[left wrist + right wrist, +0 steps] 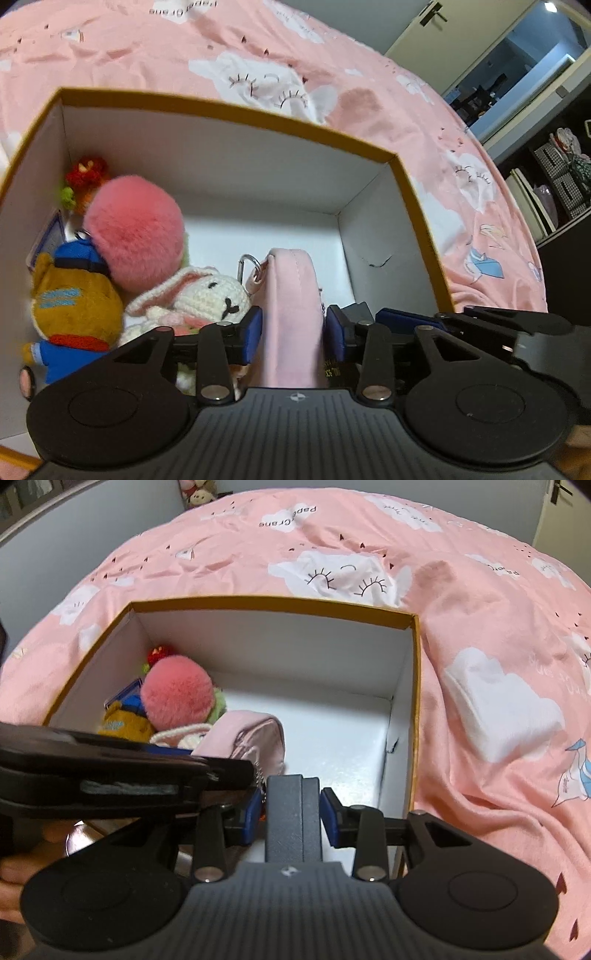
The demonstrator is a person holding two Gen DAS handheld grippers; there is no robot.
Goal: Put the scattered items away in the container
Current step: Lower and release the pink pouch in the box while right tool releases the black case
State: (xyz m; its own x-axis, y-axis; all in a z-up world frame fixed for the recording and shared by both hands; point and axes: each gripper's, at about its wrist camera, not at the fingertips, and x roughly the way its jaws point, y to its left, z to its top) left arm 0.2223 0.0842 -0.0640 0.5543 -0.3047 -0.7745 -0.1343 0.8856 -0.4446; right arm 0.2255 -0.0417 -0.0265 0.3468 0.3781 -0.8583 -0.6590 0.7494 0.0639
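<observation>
A cardboard box (221,107) (273,600) with a mustard rim and white inside lies on the bed. My left gripper (293,328) is down in it, its blue pads either side of an upright pink pouch (291,295) (251,734) without pressing on it. My right gripper (291,805) is shut on a dark grey flat case (293,812), held just inside the box's near edge, right of the pouch. At the box's left lie a pink pompom (135,232) (177,698), a crochet bunny (210,291), a brown bear plush (74,306) and a red crochet toy (86,175).
The pink cloud-print bedsheet (480,627) surrounds the box. The box's right half has a bare white floor (343,738). The left tool's black body (110,771) crosses the right wrist view, with a hand (14,878) below it. Dark shelves (561,177) stand beyond the bed.
</observation>
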